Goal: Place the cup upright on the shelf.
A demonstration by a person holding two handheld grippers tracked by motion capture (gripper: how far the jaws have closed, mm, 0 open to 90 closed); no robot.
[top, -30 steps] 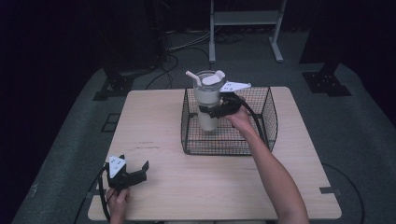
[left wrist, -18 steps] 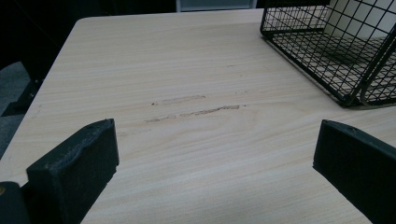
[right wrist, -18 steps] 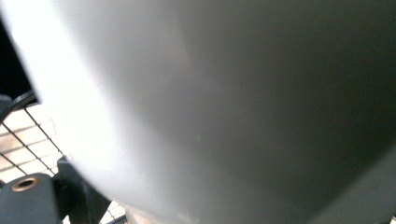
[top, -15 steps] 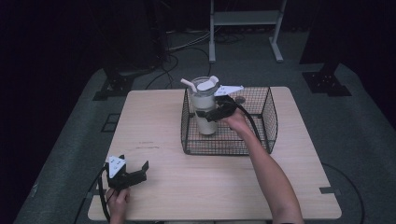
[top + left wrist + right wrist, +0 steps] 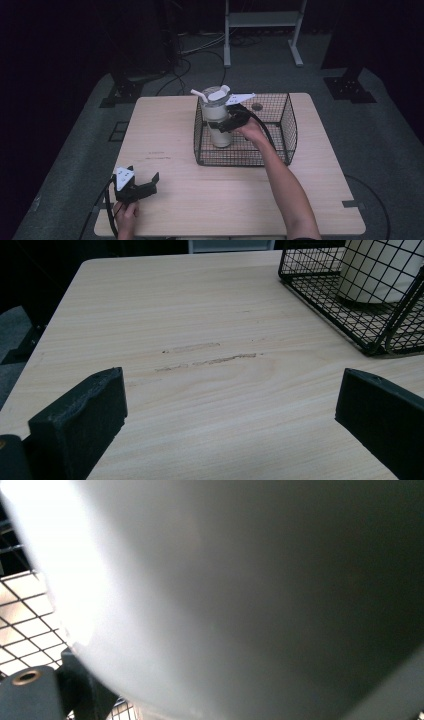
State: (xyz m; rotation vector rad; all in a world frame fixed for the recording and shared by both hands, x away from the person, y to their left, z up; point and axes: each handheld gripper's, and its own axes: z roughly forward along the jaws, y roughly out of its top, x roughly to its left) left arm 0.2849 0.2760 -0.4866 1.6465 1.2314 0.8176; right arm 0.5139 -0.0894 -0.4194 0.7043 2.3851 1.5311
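A person seated at a pale wooden table (image 5: 225,195) worked with a handheld gripper in each hand. The right gripper (image 5: 223,122) reached into a black wire basket (image 5: 285,125) standing on the far half of the table, its jaws clamped around the middle of a tall white tumbler (image 5: 216,112). The tumbler stood upright in the basket's left part, close to the left wall, its lid and a white straw (image 5: 197,93) rising above the basket's rim. From the right gripper view, the tumbler's pale wall sat so close that it blurred, with the basket's wire floor (image 5: 25,625) showing at the lower left.

The left gripper (image 5: 141,186) rested low at the near-left corner of the table, well apart from the basket — its jaws were spread wide and held nothing. In the left gripper view, the two black jaws rose at either side over bare wood marked by a few faint scuffs (image 5: 210,357), while the basket's near corner and the base of the tumbler showed at the upper right.

The person's right forearm (image 5: 287,192) stretched from the near edge across the table to the basket. Beyond the table lay grey carpet (image 5: 380,150), trailing cables and the legs of a white stand (image 5: 262,30) in the dark.
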